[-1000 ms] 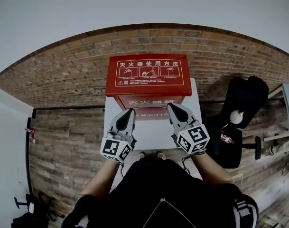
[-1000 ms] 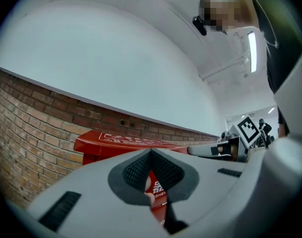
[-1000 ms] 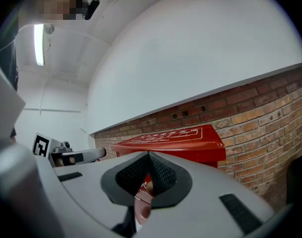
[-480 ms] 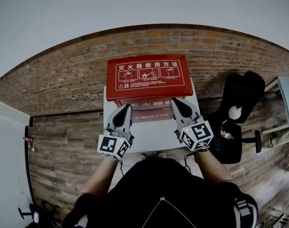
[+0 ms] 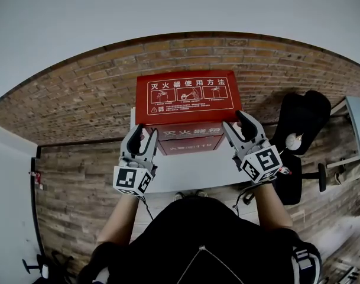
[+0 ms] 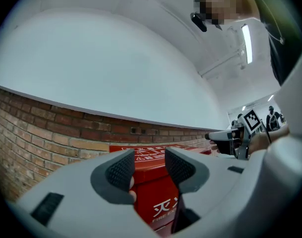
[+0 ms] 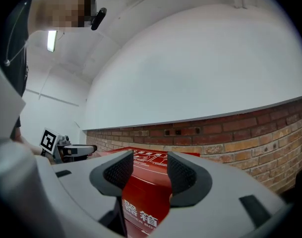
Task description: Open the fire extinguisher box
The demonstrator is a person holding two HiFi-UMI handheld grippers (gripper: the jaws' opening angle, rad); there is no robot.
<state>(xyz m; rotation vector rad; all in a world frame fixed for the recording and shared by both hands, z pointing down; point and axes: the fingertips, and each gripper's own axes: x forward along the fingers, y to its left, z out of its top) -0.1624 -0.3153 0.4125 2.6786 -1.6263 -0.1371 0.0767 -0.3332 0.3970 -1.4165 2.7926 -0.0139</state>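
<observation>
The red fire extinguisher box (image 5: pixel 188 96) stands against the brick wall, its lid printed with white instructions and down. My left gripper (image 5: pixel 142 136) is at the box's front left corner and my right gripper (image 5: pixel 239 125) at its front right corner. Both point level at the box. Their jaws have just been opening and now stand apart, the pads pressing on nothing. In the left gripper view the box (image 6: pixel 155 205) shows through the gap of the left gripper (image 6: pixel 148 165). In the right gripper view the box (image 7: pixel 143 195) shows past the right gripper (image 7: pixel 147 168).
The box rests on a white platform (image 5: pixel 191 171) over a wooden floor (image 5: pixel 73 176). A brick wall (image 5: pixel 79 93) runs behind it. A black chair (image 5: pixel 304 120) stands to the right, with a small round white object (image 5: pixel 294 141) on it.
Both grippers have moved apart and up, from in front of the box out to its front corners. Their jaws, shut in the earlier frames, now stand open.
</observation>
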